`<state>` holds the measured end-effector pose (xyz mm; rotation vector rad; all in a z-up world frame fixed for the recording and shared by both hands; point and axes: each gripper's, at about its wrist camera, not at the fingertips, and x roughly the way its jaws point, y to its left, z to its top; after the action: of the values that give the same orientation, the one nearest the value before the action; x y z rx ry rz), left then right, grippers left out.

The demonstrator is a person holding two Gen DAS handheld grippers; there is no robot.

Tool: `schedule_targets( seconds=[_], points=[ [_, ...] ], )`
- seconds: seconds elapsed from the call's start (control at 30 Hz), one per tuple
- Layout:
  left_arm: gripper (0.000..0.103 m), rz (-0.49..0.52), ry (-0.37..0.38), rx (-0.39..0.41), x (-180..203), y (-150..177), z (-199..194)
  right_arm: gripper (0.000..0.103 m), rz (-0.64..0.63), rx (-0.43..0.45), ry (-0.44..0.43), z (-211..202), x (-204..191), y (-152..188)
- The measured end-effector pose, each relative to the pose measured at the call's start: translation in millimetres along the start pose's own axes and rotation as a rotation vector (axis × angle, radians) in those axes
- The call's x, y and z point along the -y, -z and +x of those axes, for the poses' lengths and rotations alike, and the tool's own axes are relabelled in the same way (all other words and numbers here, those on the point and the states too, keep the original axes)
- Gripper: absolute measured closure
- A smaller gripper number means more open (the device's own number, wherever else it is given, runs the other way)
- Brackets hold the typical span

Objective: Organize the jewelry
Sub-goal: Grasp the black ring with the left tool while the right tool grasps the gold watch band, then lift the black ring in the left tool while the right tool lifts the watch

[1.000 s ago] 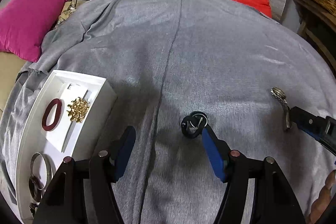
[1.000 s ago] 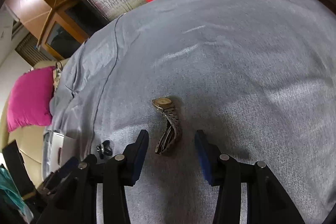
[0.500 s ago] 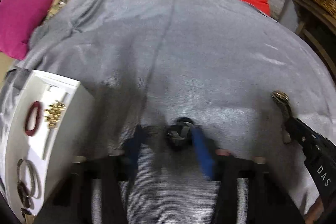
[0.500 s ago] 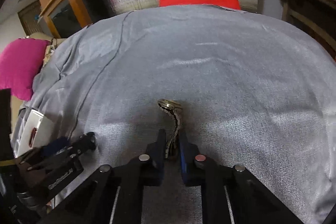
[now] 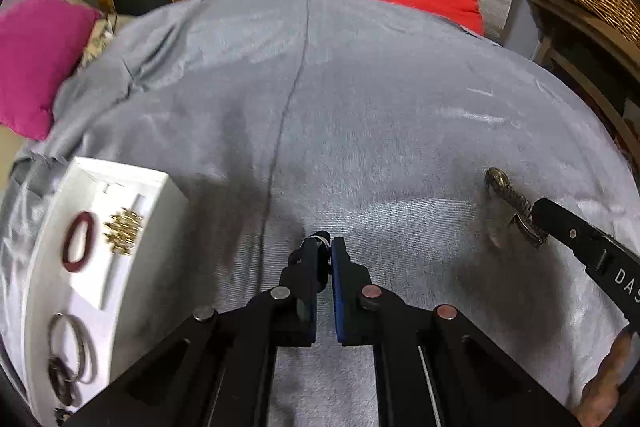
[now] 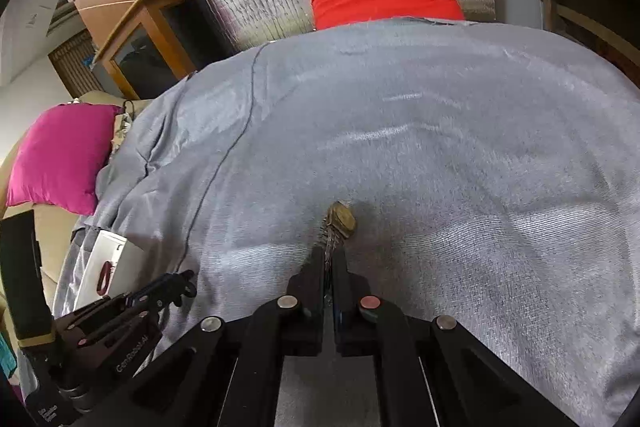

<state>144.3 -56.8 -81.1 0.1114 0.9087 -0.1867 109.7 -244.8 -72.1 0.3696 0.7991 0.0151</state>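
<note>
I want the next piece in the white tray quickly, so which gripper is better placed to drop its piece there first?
Left. The left gripper, shut on the small black ring, sits right beside the white tray. The right gripper, clamping the watch, is farther away across the grey cloth.

White letters "DAS" stand on the right gripper (image 5: pixel 538 223) — cut off by the picture's edge.
</note>
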Motion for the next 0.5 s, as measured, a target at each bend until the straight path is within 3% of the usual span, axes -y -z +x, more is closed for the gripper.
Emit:
schedule_targets(
  seconds=[0.23,0.5],
  points=[
    [0.096,0.053,-0.044,0.057,-2,3,-21,0.101,-0.019,0.022,-0.006,-14,-6,4],
    [0.096,0.056,-0.058,0.067,-8,7,-30,0.101,-0.019,0.018,-0.006,-17,-6,5]
  ],
)
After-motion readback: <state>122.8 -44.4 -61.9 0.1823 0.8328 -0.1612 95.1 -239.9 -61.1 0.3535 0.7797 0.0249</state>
